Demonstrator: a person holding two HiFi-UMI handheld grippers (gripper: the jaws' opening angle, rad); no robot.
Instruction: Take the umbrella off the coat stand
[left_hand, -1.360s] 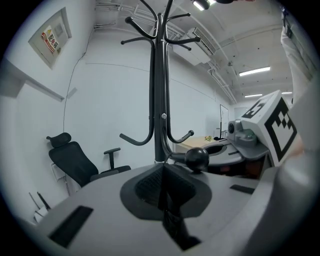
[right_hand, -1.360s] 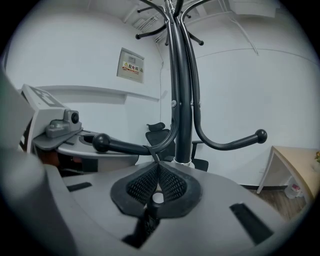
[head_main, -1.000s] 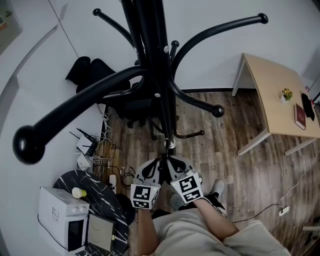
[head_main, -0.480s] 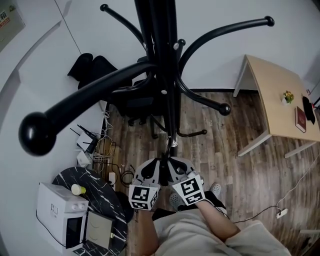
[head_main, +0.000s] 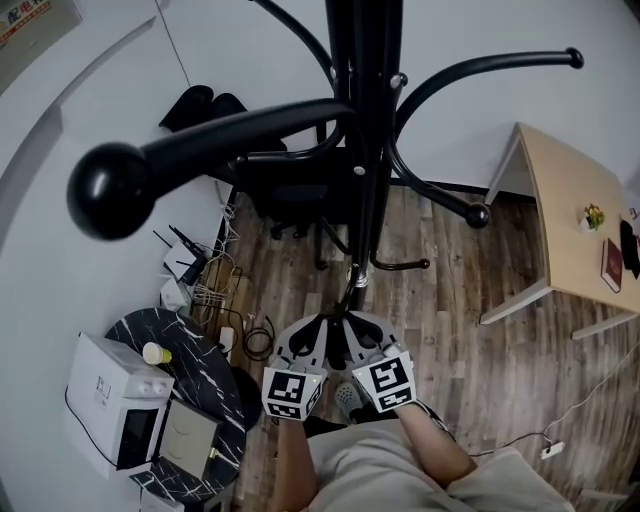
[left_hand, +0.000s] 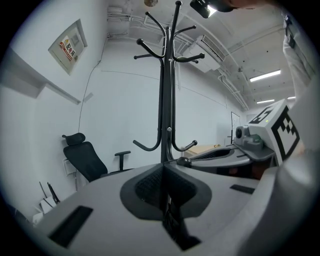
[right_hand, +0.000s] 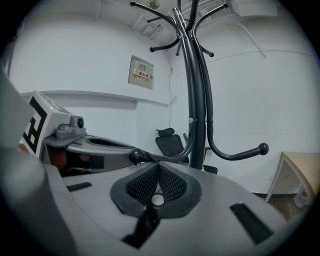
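Clenched on nothing, the left gripper (head_main: 318, 328) and right gripper (head_main: 350, 322) should open before nearing the coat stand (head_main: 365, 150); umbrella not discernible.

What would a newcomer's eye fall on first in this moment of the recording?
The black coat stand fills the top centre of the head view, with one ball-ended arm looming large at the left. Below it, at bottom centre, the left gripper and right gripper sit side by side, both shut and empty, pointing toward the stand. A white microwave stands at lower left.
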